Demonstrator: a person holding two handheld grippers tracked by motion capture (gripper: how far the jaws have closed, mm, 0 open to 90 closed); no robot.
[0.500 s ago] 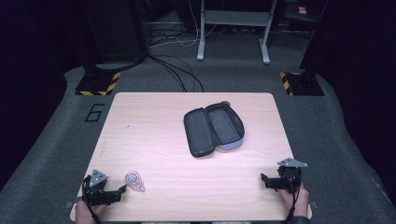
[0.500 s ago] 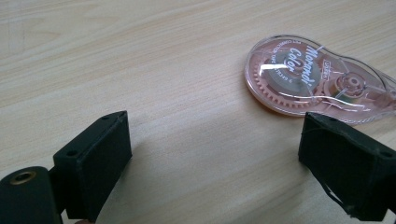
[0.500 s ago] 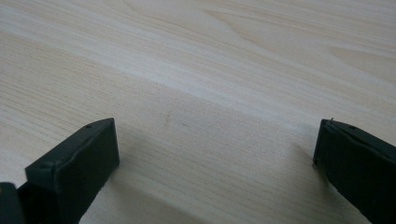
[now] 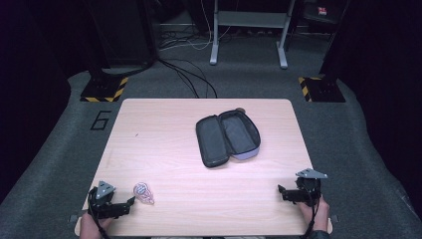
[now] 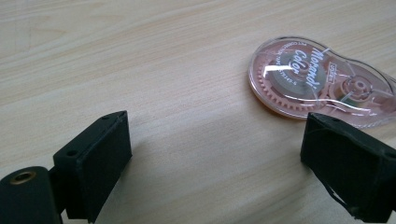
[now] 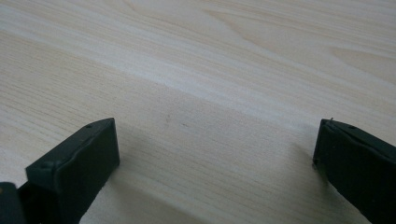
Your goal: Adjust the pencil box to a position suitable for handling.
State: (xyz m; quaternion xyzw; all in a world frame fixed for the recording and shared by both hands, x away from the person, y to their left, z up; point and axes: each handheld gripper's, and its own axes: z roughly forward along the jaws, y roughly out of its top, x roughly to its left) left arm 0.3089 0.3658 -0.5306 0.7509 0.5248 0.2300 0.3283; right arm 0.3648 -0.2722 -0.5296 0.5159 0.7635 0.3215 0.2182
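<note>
I held the left gripper (image 4: pixel 130 201) with fingers wide just short of the tape roller (image 5: pixel 322 81), whose tip one finger hid; the right gripper (image 4: pixel 281 191) gaped over bare worktop (image 4: pixel 174 139).

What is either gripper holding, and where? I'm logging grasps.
Nothing. The left gripper is open beside the correction tape; the right gripper is open over bare table.

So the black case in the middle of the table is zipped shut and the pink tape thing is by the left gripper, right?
Not quite: the black case lies open, as the high view shows. The pink tape thing is by the left gripper.
</note>
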